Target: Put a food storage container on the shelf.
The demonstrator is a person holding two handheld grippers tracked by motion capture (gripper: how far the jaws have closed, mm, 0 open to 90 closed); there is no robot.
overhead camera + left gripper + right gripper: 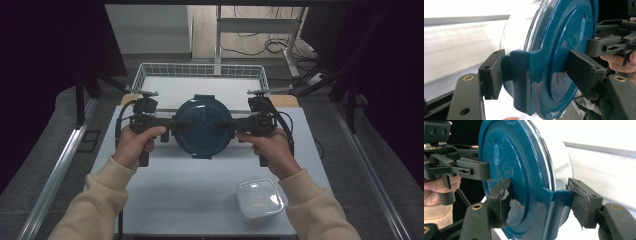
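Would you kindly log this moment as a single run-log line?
left gripper: shut on round container | right gripper: shut on round container | container: blue lid, held above table | wire basket: behind

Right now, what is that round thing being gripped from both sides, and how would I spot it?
Look at the white table, just in front of the wire basket. There the left gripper and right gripper clamp a round container with a dark teal lid by its opposite latches. The small square container nearer the person is clear and whitish.
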